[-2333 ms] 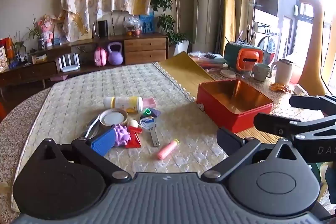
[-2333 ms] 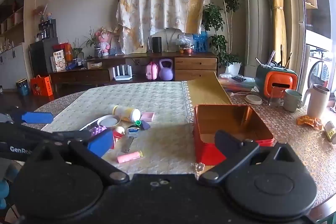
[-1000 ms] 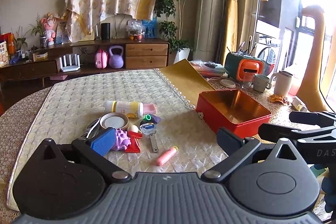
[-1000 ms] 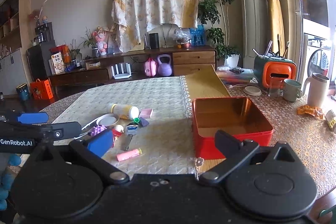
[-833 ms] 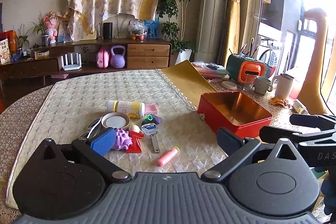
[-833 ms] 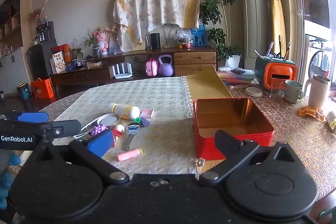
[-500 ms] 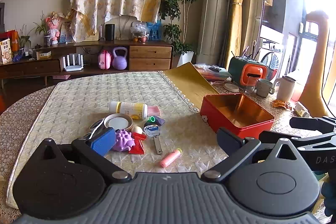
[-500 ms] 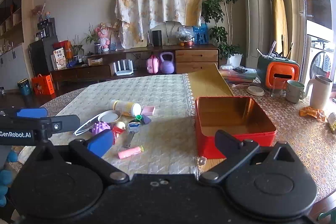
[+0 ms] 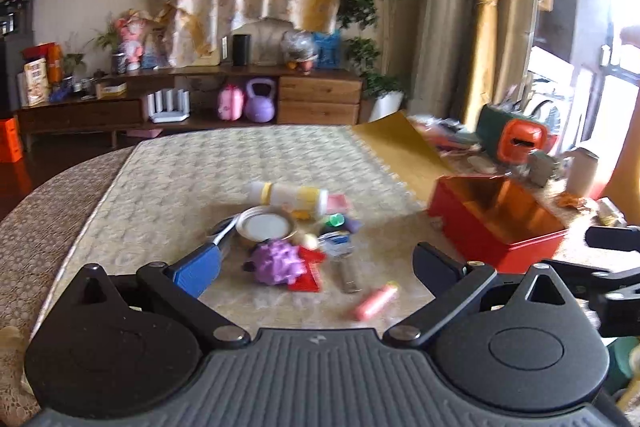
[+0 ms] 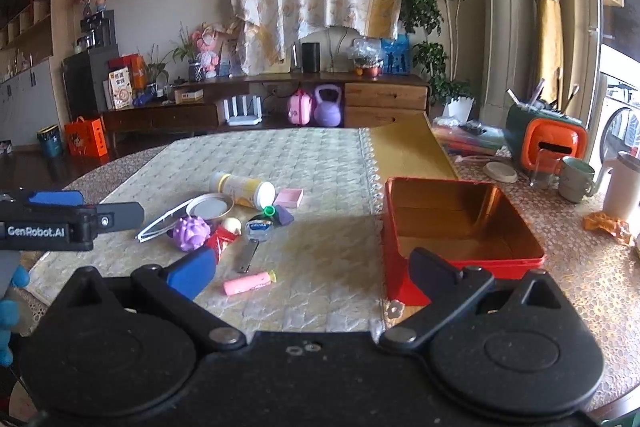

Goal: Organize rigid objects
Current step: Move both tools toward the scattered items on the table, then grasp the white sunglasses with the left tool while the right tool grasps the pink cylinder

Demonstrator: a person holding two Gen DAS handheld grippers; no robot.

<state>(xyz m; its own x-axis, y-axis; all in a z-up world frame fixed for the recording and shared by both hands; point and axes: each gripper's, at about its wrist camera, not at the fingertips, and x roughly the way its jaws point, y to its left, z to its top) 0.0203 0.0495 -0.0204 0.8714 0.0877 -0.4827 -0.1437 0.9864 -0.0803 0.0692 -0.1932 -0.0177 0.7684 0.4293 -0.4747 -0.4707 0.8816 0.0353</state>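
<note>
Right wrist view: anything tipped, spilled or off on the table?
The white-and-yellow bottle lies on its side among the loose clutter beside the jar lid. The red tin stands open and empty. No spill or damage shows.

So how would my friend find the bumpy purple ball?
Start at the red tin, open on the table. Left of it is a heap of small things. The purple ball sits at the heap's near left, beside a red toy; it alone is purple and knobbly all over.

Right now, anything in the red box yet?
No, the red box shows only its bare golden inside, and the small things, such as the pink tube, lie on the mat.
</note>
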